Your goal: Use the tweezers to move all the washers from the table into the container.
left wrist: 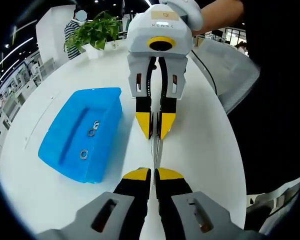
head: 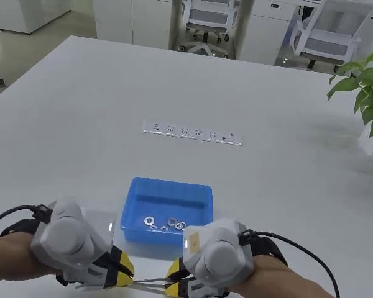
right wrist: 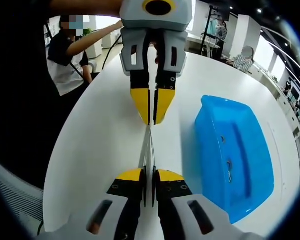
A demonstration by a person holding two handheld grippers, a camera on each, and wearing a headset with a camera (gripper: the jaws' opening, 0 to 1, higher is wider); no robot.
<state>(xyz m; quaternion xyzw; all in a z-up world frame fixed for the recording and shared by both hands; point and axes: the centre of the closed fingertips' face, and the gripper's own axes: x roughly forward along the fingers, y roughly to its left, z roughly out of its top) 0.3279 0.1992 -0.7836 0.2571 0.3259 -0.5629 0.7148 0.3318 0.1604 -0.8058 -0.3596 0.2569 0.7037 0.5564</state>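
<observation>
A blue container (head: 168,190) sits on the white table, with several washers (head: 165,222) lying inside it. Just in front of it my two grippers face each other tip to tip. The thin metal tweezers (head: 150,282) span the gap between them. My left gripper (head: 123,268) is shut on one end, my right gripper (head: 174,277) on the other. In the left gripper view, my own gripper (left wrist: 153,175) and the right gripper (left wrist: 155,126) both pinch the tweezers (left wrist: 155,150), with the container (left wrist: 65,155) and washers (left wrist: 90,132) to the left. The right gripper view shows my gripper (right wrist: 149,176), the tweezers (right wrist: 148,145), the left gripper (right wrist: 152,114) and the container (right wrist: 255,150).
A white power strip (head: 191,133) lies beyond the container at mid-table. A potted plant (head: 367,87) stands at the right edge, and office chairs (head: 205,25) stand behind the far edge. A person (right wrist: 72,55) stands close to the table.
</observation>
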